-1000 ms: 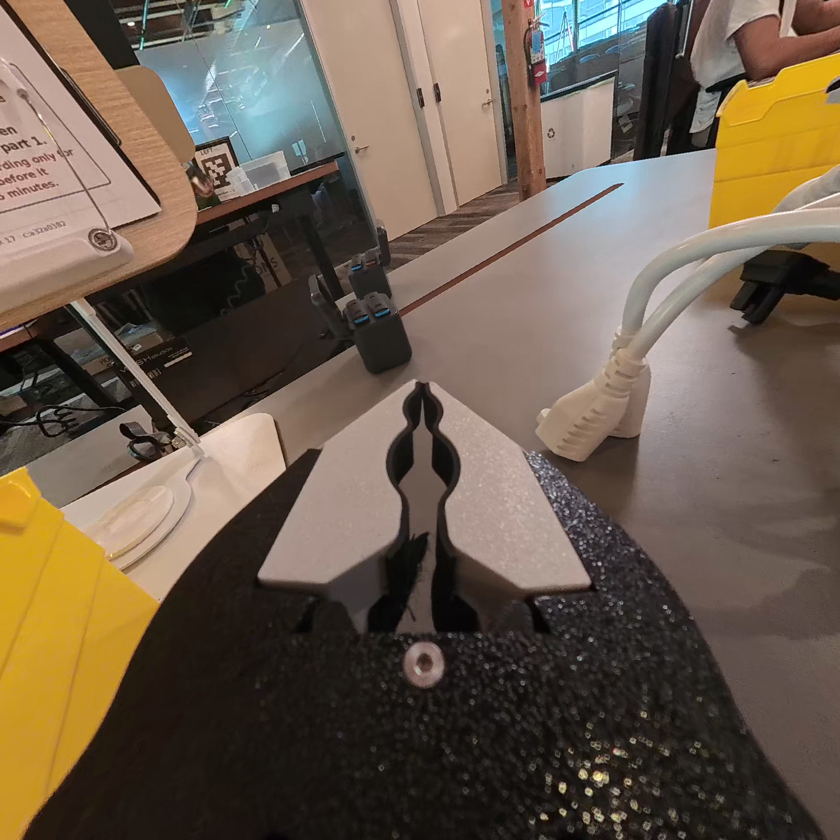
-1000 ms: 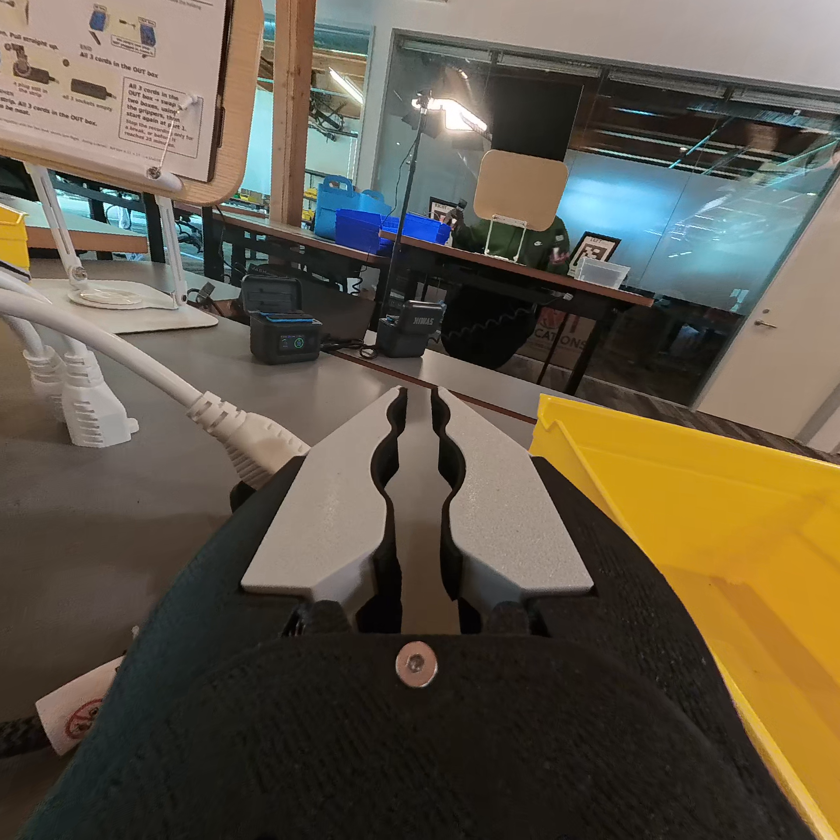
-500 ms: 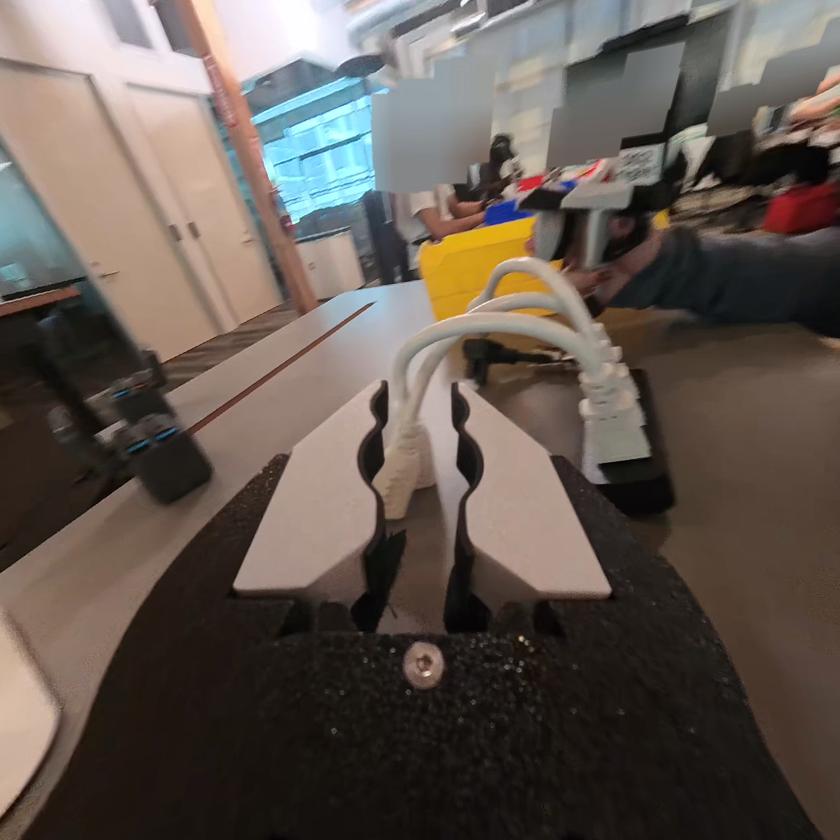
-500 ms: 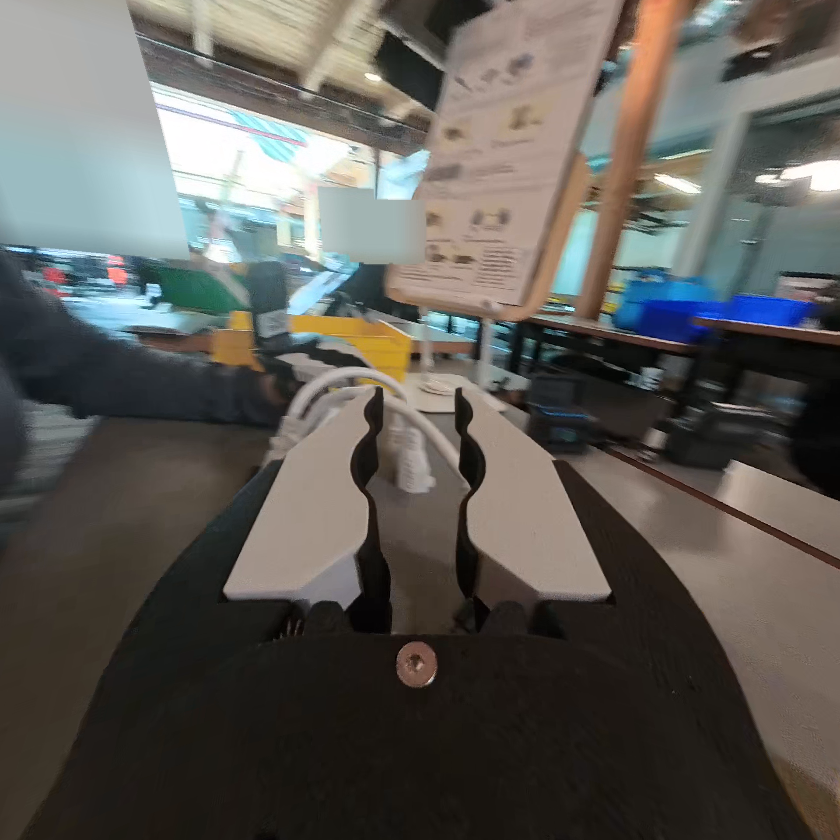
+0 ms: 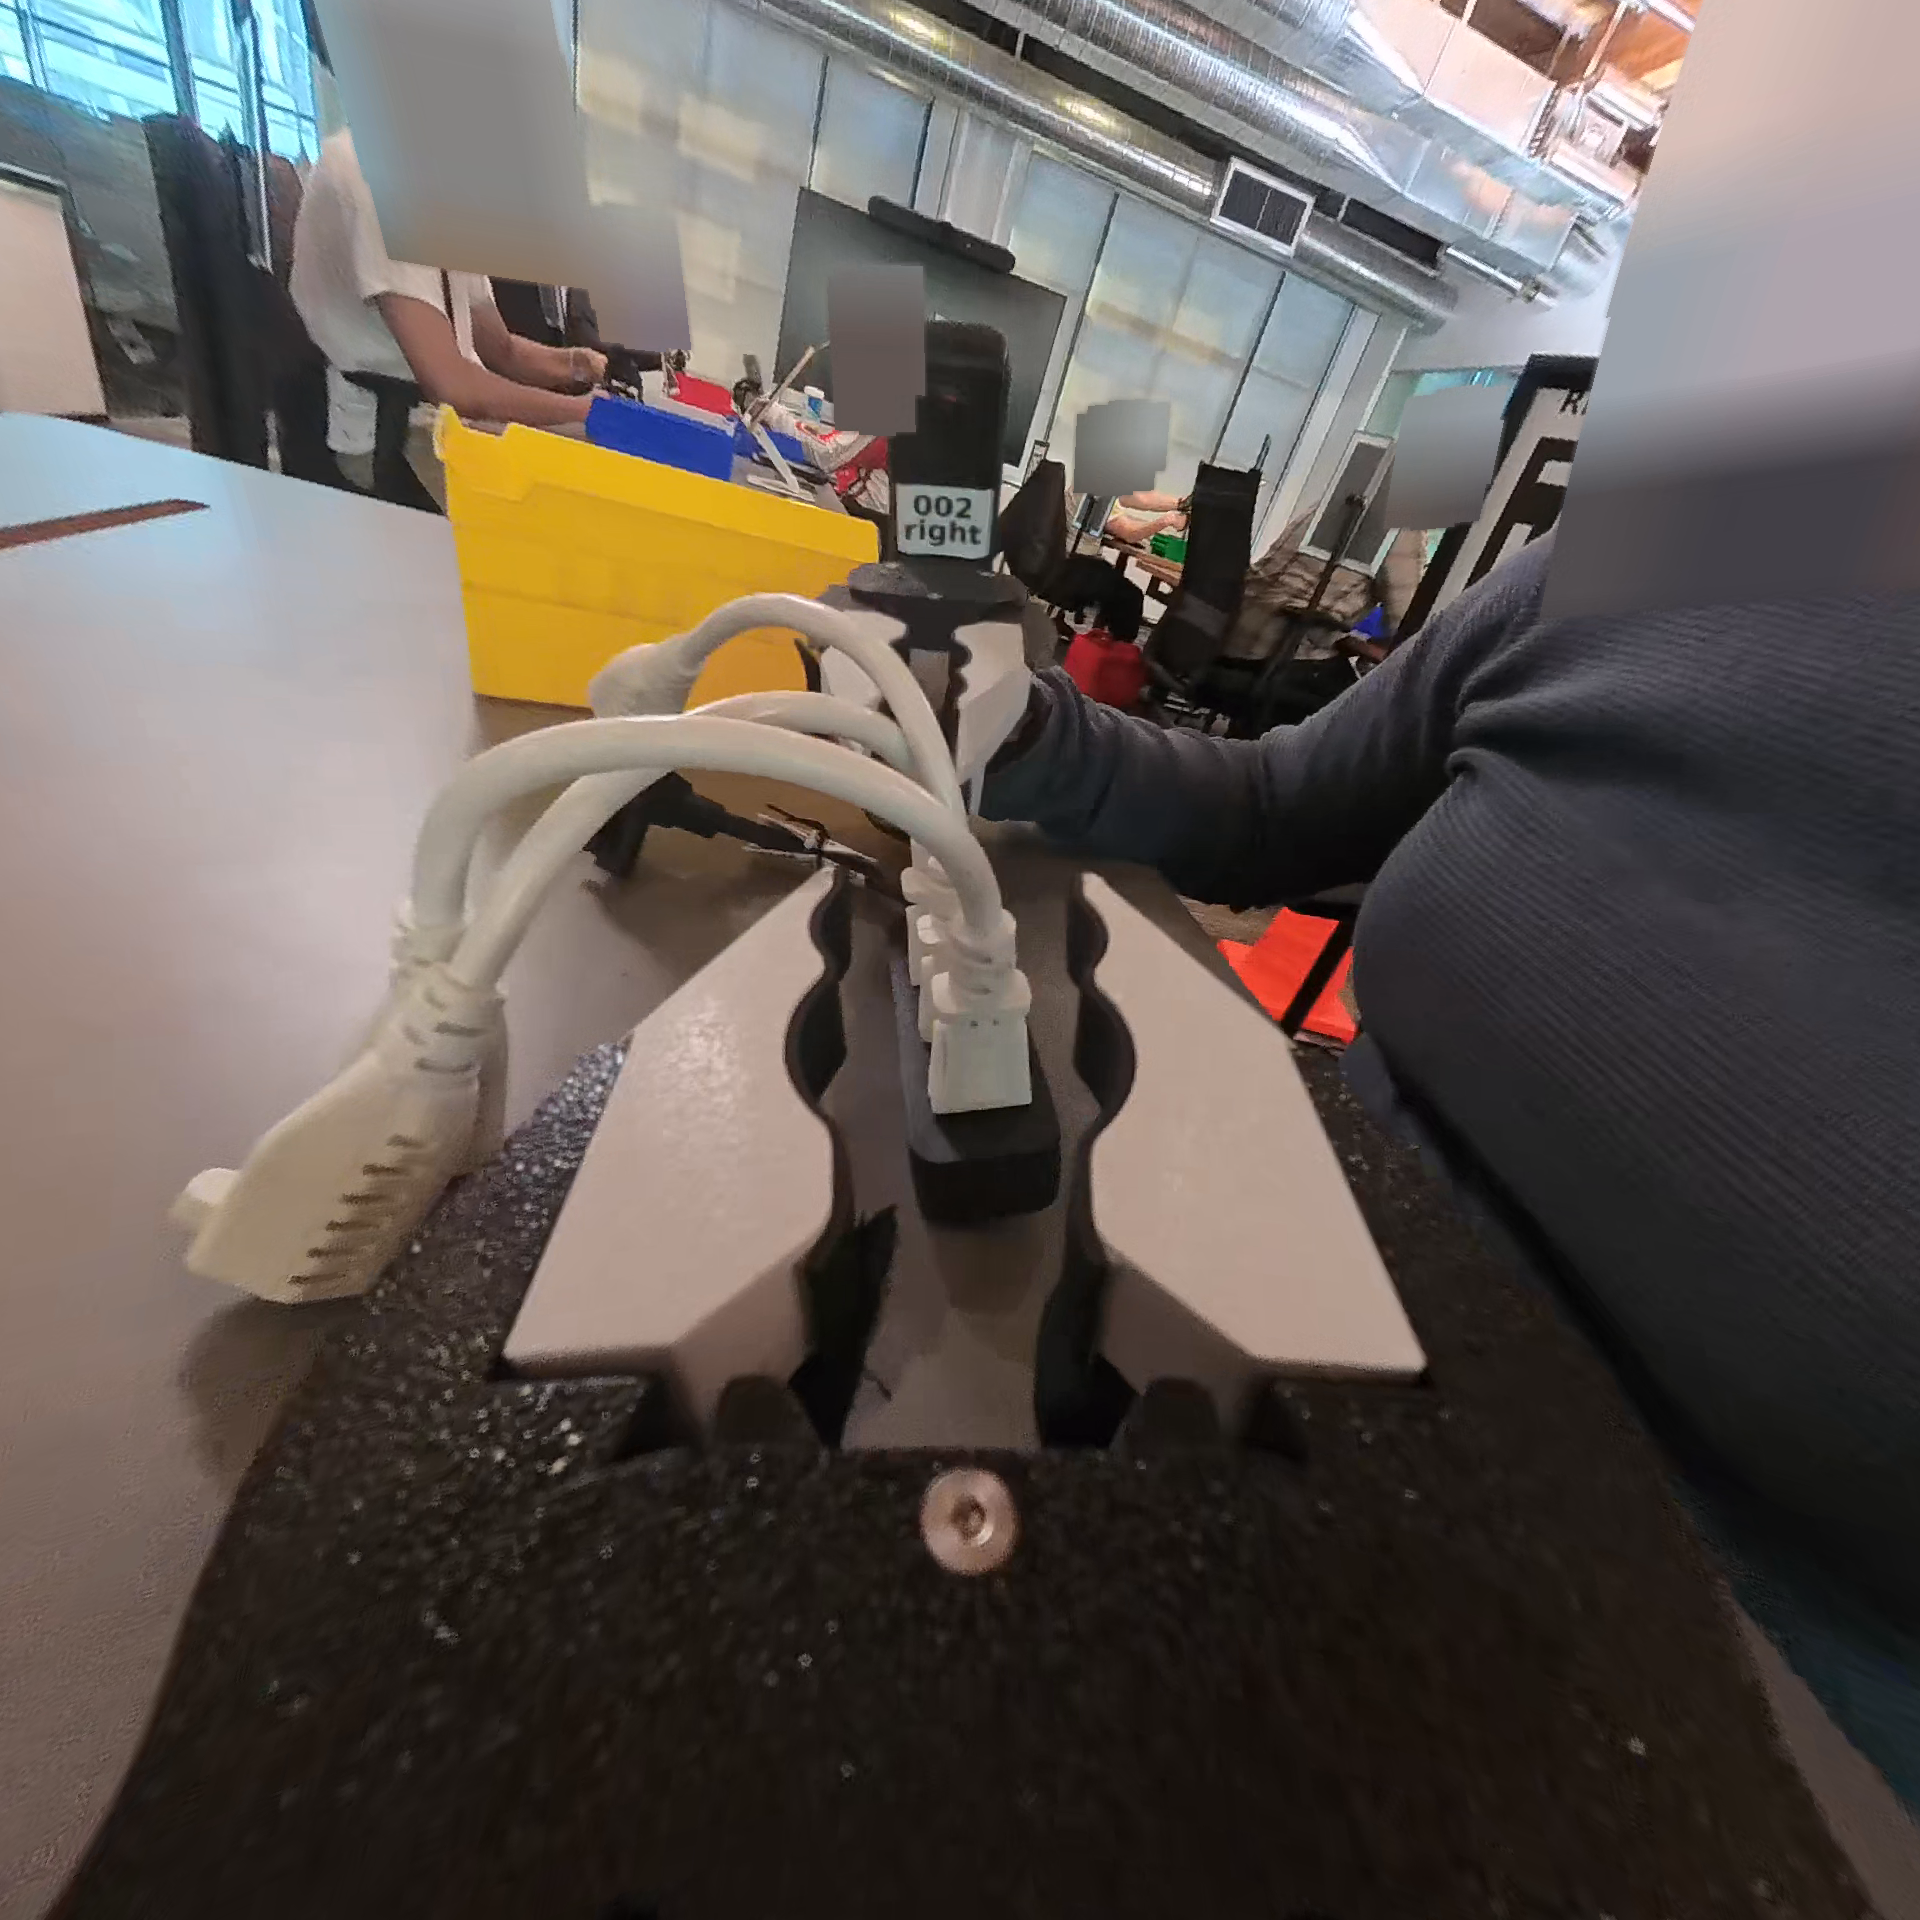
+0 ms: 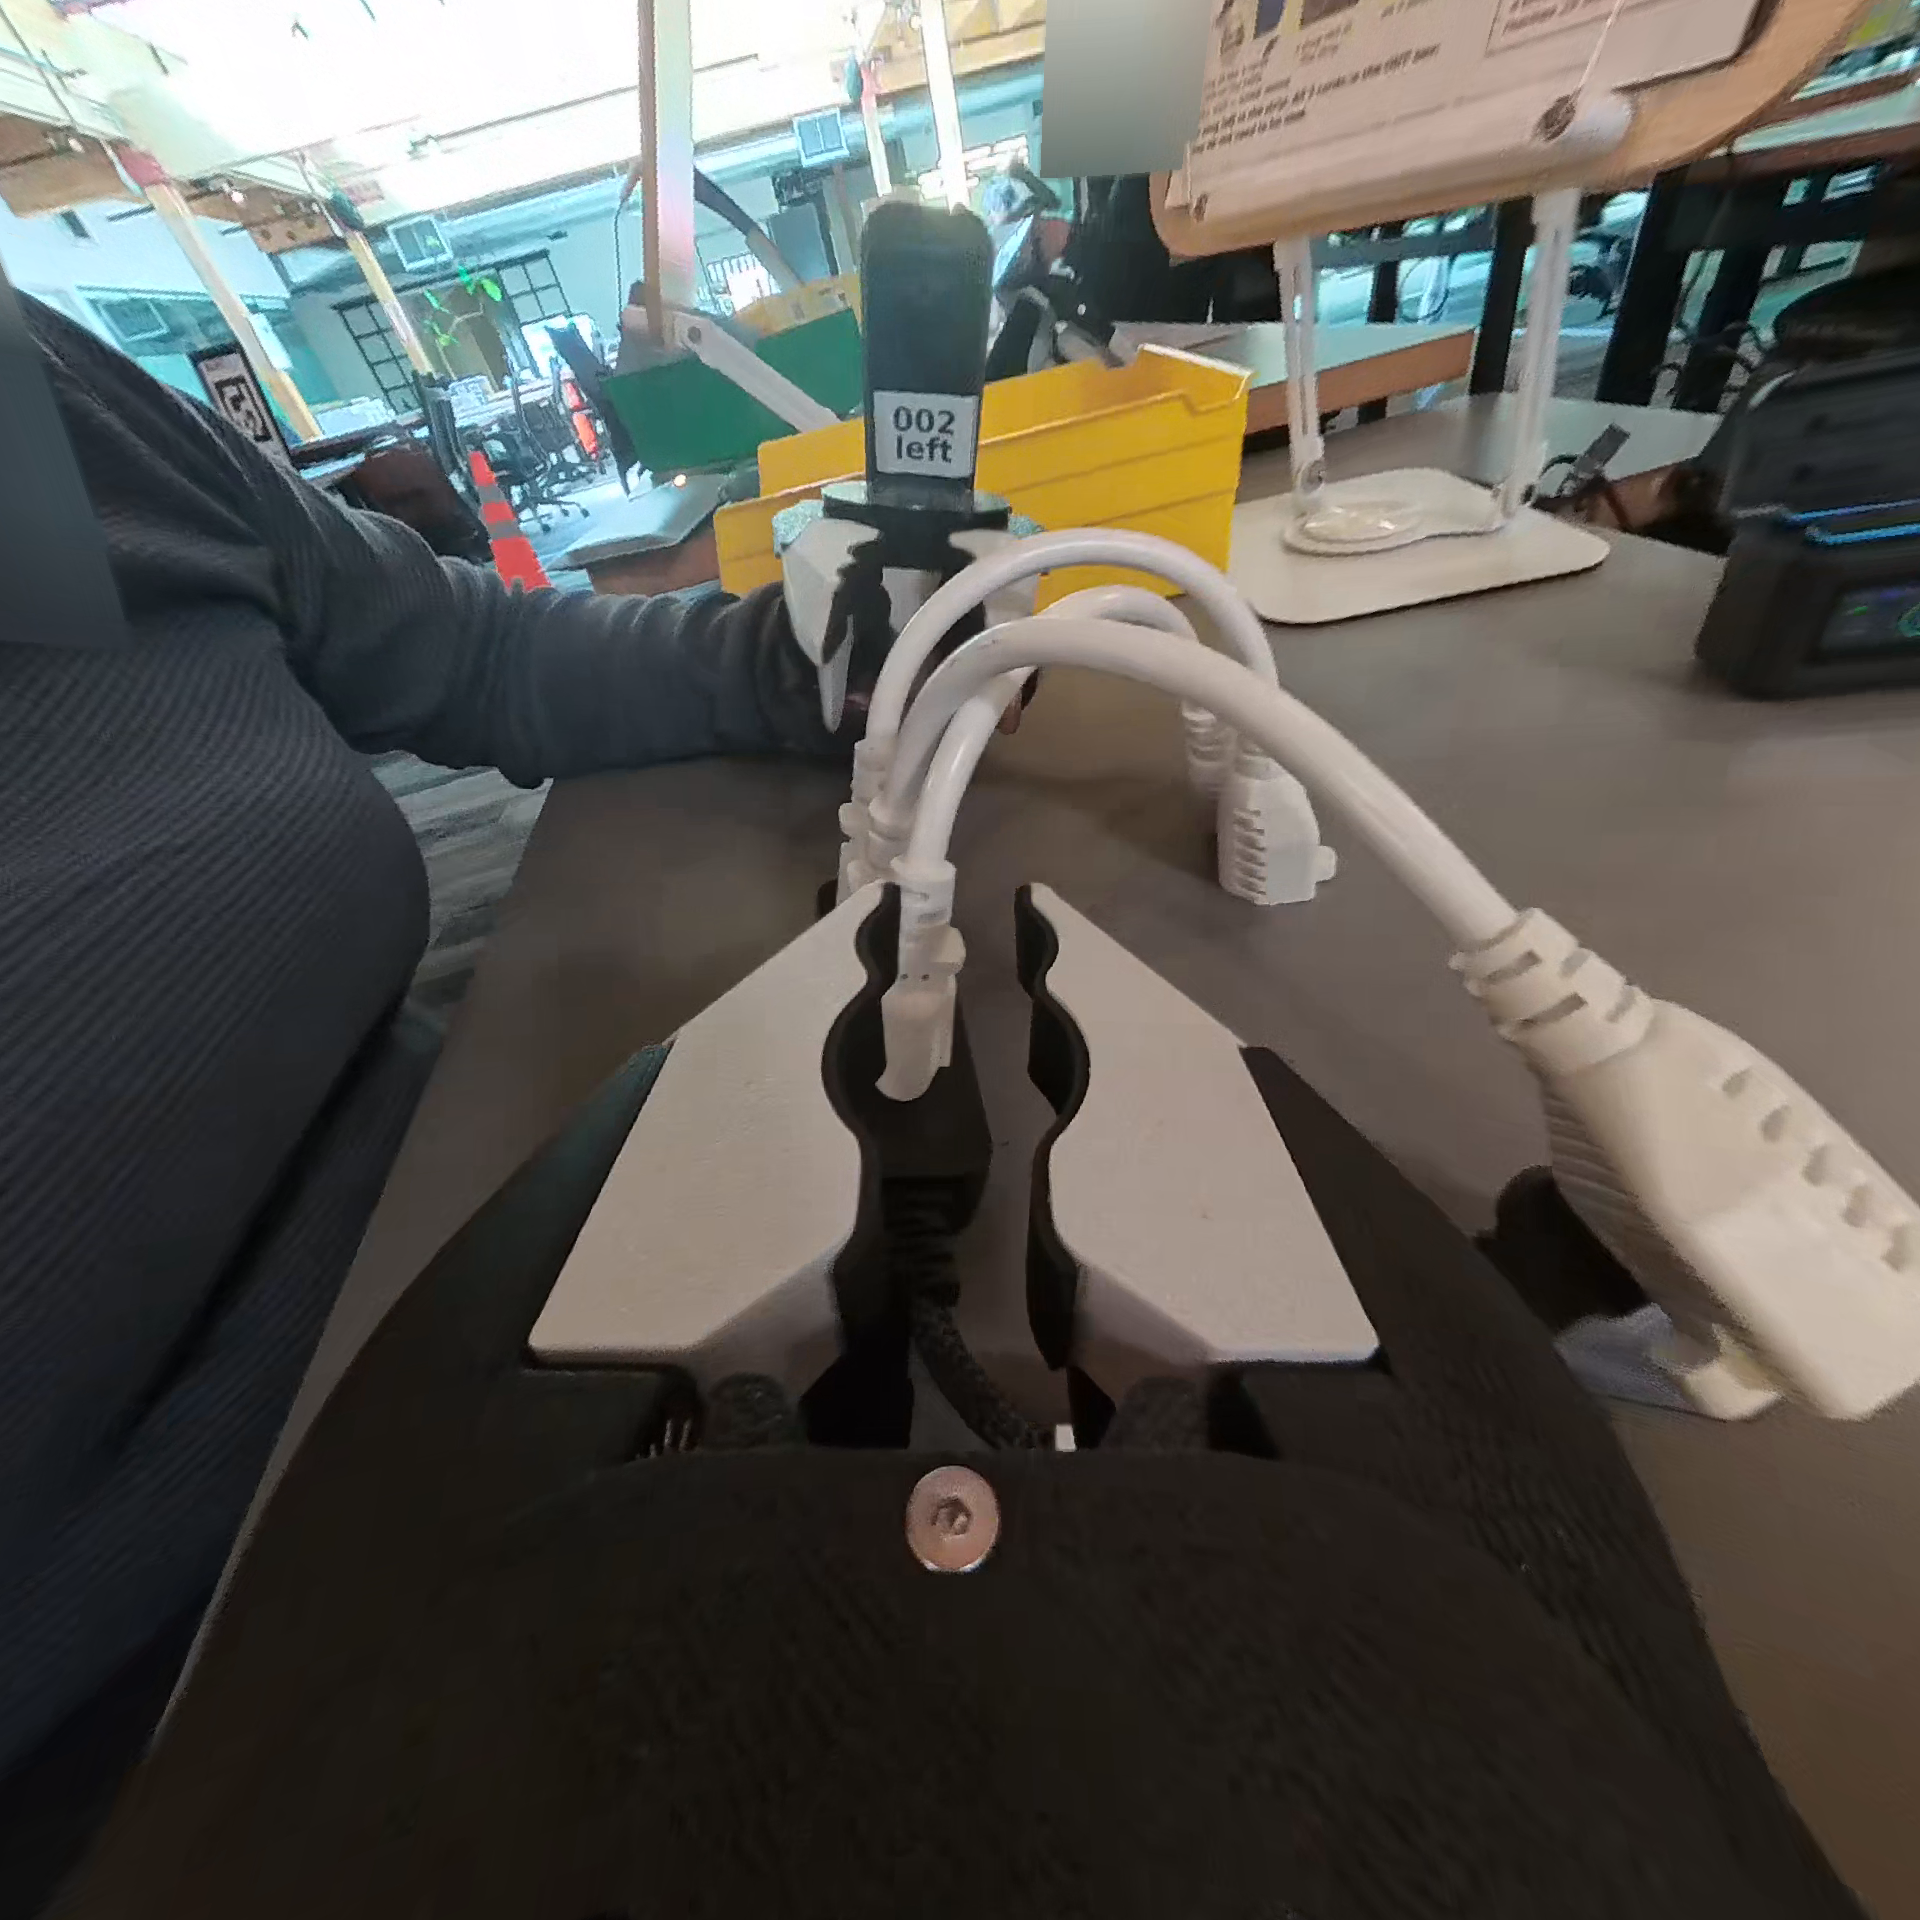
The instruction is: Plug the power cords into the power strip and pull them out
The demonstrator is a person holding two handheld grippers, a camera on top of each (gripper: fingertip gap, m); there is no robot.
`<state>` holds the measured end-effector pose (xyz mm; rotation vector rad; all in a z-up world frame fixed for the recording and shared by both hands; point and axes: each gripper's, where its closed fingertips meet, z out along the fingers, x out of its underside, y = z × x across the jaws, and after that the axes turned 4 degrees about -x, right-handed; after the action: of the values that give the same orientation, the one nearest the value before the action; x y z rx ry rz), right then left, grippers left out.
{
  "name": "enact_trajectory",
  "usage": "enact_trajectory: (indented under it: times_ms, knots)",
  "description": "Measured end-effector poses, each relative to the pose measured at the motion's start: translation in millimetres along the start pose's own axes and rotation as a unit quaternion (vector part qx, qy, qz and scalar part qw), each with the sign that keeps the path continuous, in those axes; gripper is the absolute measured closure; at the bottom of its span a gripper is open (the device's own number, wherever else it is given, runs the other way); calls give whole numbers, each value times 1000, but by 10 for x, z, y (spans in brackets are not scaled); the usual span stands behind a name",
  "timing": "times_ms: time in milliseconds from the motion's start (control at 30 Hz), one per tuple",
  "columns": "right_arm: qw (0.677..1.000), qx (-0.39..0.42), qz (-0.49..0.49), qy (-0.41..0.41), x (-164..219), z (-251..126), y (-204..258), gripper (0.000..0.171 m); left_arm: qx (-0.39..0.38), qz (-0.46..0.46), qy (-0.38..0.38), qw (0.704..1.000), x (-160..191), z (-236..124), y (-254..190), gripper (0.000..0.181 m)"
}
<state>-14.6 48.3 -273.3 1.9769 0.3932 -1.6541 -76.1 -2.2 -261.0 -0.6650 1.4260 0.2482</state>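
Strip lying lengthwise between facing tools, plugs seated upright; left tool and right tool both released, straddling opposite strip ends.

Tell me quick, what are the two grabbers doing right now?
Left gripper: open, holding nothing, one end of the black power strip between its fingers.
Right gripper: open, holding nothing, the strip's other end between its fingers.

We see a grey table, glass partitions and silver ceiling ducts at upper right of the left wrist view; bright daylight fills the right wrist view's upper left.
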Motion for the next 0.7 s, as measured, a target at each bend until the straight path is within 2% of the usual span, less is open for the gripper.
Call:
enact_trajectory:
  times_ms: [267,400,700]
  knots:
    - [999,-2,3,38,145,149,48,149,-21,-18,47,999,145,160,8,143]
    - [999,-4,-2,39,149,171,68,150,-27,15,89,996,269,227,-30,150]
    - [999,2,1,37,146,173,48,152,-15,1,82,997,245,215,-37,164]
